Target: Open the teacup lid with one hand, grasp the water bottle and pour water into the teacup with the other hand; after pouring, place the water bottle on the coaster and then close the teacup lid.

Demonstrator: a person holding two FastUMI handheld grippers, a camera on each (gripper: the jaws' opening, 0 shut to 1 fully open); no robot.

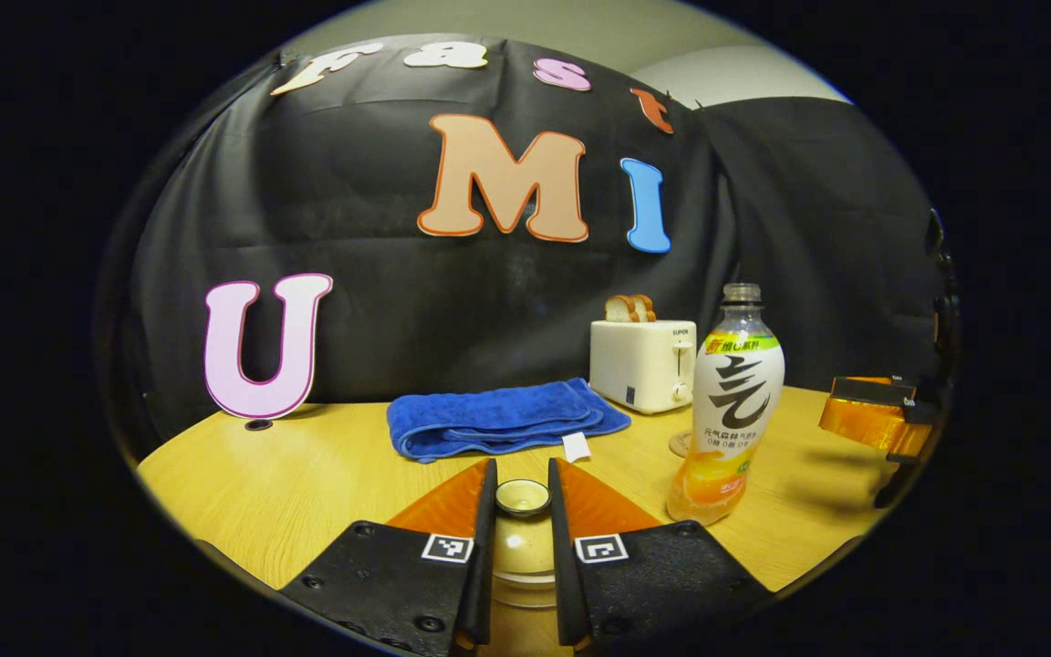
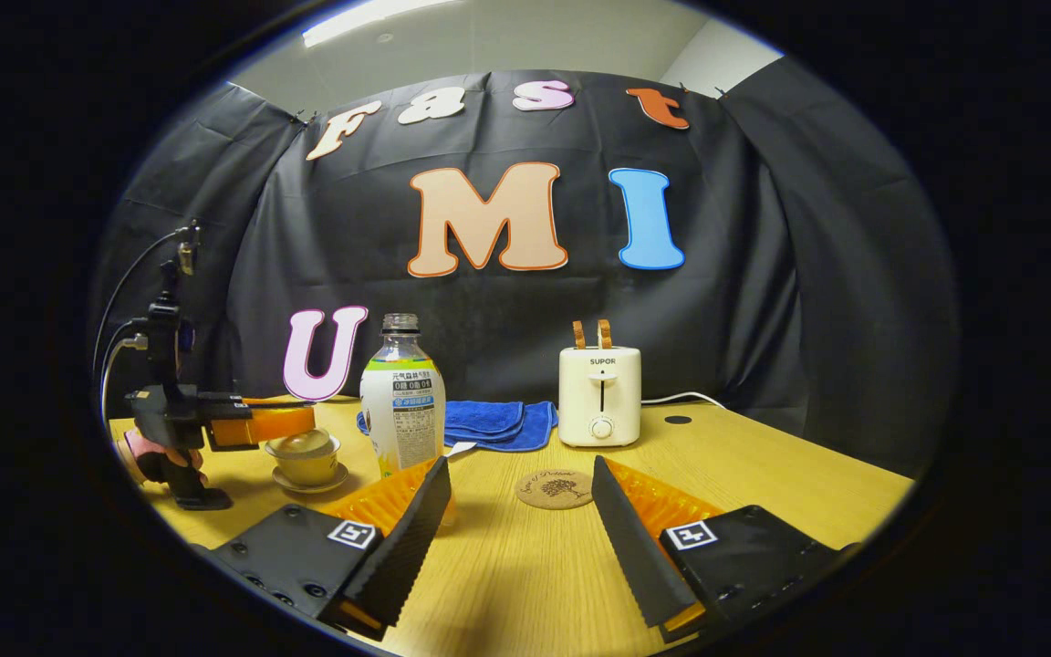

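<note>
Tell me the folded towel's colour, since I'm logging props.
Solid blue; the folded towel shows best in the left gripper view, lying in front of the toaster.

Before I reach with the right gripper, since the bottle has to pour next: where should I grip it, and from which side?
Grip the water bottle across its labelled body, just above the middle, where the sides run straight. It stands upright with no cap, so come in level from the front. The right gripper is open; the teacup stands on the bottle's other side.

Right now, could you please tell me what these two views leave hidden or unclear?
- Left gripper view: the left gripper fingers flank the cream ceramic teacup lid; contact with its knob is unclear, and they cover the cup body.
- Left gripper view: the clear plastic water bottle hides most of the round cork coaster.
- Right gripper view: the bottle's liquid level sits behind its label.
</note>
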